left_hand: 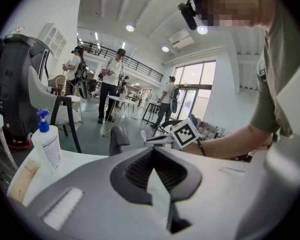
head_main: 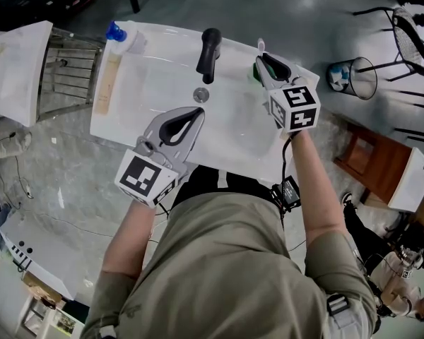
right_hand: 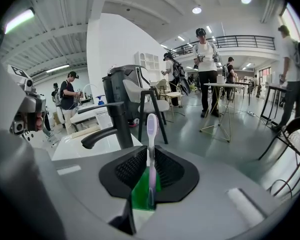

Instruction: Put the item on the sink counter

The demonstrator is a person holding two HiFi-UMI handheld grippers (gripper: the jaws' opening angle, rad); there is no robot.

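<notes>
A toothbrush with a pale handle stands upright between the jaws of my right gripper, which is shut on it. Its head pokes out past the gripper at the back right corner of the white sink. Something green shows just under the jaws; I cannot tell what it is. My left gripper hangs over the front of the basin, shut and holding nothing. In its own view the left gripper shows only white sink through the gap.
A black faucet stands at the back of the sink, with the drain in front of it. A blue-pump soap bottle and a long beige item sit on the left counter. A wire bin stands at the right.
</notes>
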